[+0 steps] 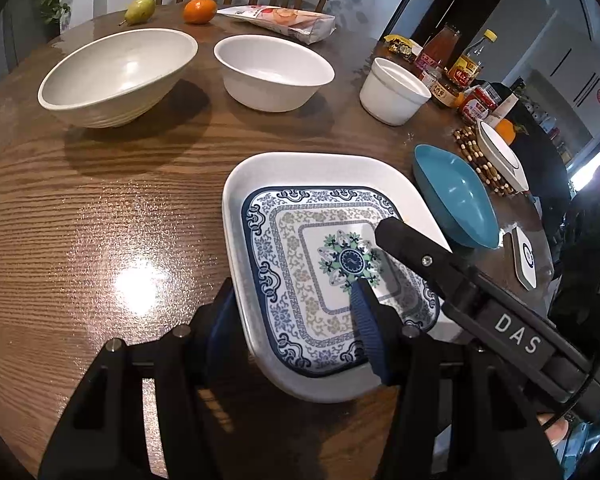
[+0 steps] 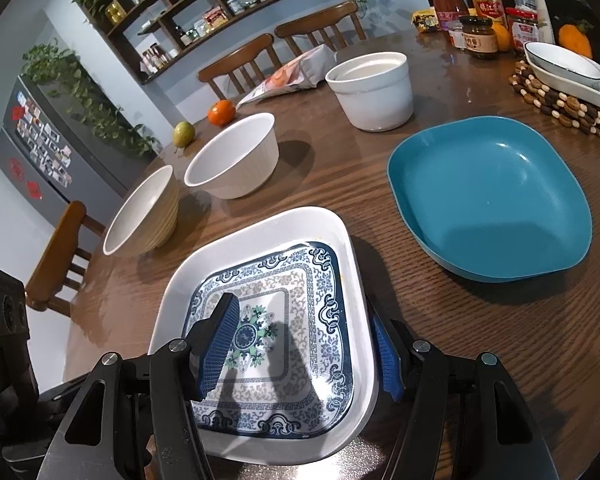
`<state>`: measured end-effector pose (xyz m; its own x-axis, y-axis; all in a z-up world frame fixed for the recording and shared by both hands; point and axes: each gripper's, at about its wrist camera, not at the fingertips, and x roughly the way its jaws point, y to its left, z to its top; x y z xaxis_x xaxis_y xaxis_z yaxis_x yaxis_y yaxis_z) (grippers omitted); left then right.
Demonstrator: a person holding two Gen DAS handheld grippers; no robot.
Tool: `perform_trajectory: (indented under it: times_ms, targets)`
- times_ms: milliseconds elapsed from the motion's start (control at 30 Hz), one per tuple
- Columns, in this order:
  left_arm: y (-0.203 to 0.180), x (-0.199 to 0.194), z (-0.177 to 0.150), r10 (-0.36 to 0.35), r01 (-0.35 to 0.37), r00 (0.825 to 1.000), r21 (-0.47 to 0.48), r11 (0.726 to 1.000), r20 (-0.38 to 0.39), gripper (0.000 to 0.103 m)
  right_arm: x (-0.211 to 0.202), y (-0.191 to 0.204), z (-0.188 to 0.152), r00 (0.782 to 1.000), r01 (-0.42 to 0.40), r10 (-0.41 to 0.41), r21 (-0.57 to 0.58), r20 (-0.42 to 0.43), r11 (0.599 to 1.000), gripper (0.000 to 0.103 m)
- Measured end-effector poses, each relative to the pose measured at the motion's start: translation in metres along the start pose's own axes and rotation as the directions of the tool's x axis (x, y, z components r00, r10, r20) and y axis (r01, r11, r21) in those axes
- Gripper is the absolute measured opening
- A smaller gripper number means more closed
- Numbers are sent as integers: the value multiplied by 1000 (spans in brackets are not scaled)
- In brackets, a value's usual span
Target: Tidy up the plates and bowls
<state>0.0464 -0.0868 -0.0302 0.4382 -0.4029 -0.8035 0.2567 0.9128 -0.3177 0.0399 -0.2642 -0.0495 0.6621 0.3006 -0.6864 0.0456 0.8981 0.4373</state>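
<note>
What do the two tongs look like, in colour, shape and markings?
Both tongs have black angular frames with silver screws and two fingers faced with ribbed blue pads. The left tongs show this up close; the right tongs match. Seen from the left wrist, the right tongs carry white letters "DAS" and a thin black cable.

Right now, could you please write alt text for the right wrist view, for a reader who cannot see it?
The right hand-held gripper straddles one side of a white square plate with a blue floral pattern on a wooden table, one finger inside and one outside the rim. An empty teal dish sits to its right, and three white bowls stand behind.
</note>
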Motion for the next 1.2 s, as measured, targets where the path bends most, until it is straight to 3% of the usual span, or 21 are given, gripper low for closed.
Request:
perform_trajectory:
  times_ms: [467,633,1000,1200]
  targets:
    - [2,3,-3,4,-4,1000,-7,1000,-11,57,2,-3,-2,1000,4,-4,-5,-10,1000,65]
    - [0,-1,-4,39,-39,999,15,999,19,59,3,-1,-1,1000,15,-16,-17,-10,1000,65]
    - [-11,-24,-2,49,-56,992,60,997,117,70,-29,5,6,995,16,-11,-49,94,999,66]
    - [-23,-31,5,39,-53,988,90,995,148,70,-40,0,14,991,15,-9,-40,135,999,73]
